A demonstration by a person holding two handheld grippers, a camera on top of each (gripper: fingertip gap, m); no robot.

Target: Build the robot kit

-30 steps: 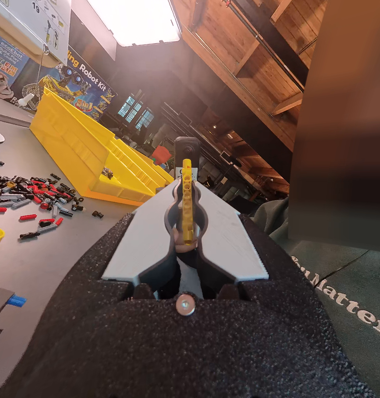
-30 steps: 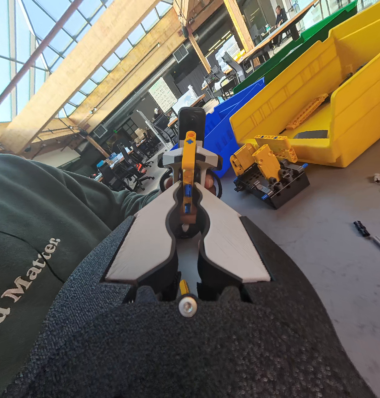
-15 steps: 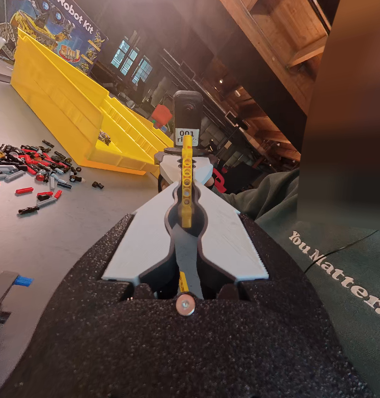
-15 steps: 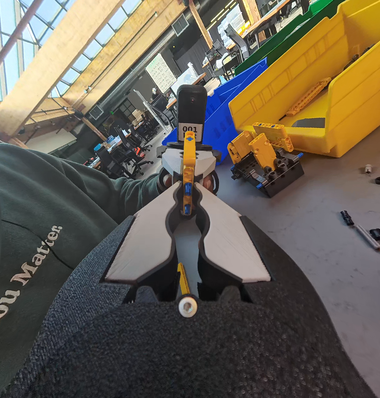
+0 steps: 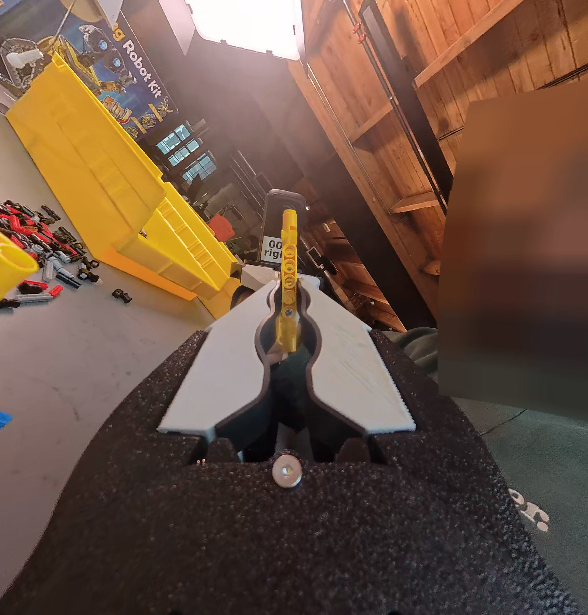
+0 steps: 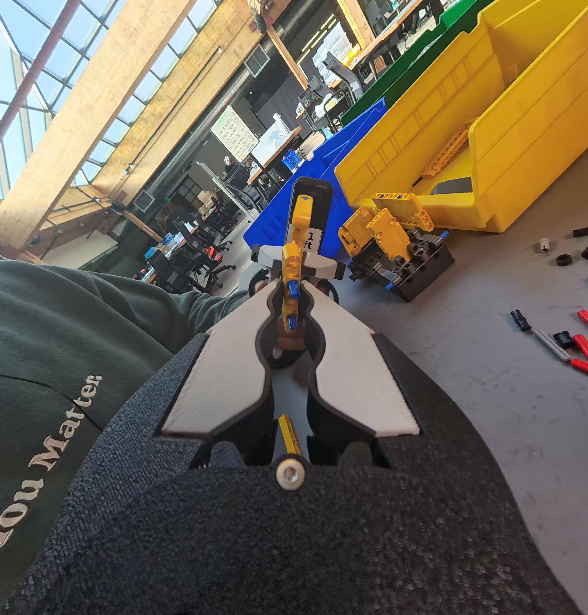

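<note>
My left gripper (image 5: 288,287) is shut on a yellow holed beam (image 5: 288,266) that stands up between its fingertips. My right gripper (image 6: 292,283) is shut on a yellow beam with blue pins (image 6: 291,266). The two grippers face each other tip to tip above the grey table. The right gripper shows just behind the beam in the left wrist view (image 5: 252,277). The left gripper shows just behind in the right wrist view (image 6: 320,264). A second yellow piece (image 6: 302,213) rises above my right beam at a slight angle; whether the two are joined I cannot tell.
Yellow bins (image 5: 86,149) and a pile of loose red, black and grey pins (image 5: 36,229) lie left. In the right wrist view stand a yellow bin (image 6: 485,139), a blue bin (image 6: 305,199), a yellow-and-black built model (image 6: 399,249) and loose pins (image 6: 582,342). A person's green sweater (image 6: 69,332) is close. My left and right fingertips are right by each other.
Both grippers have rolled and shifted while staying tip to tip, each still shut on its beam. The far yellow piece now leans at an angle to the near beam.
</note>
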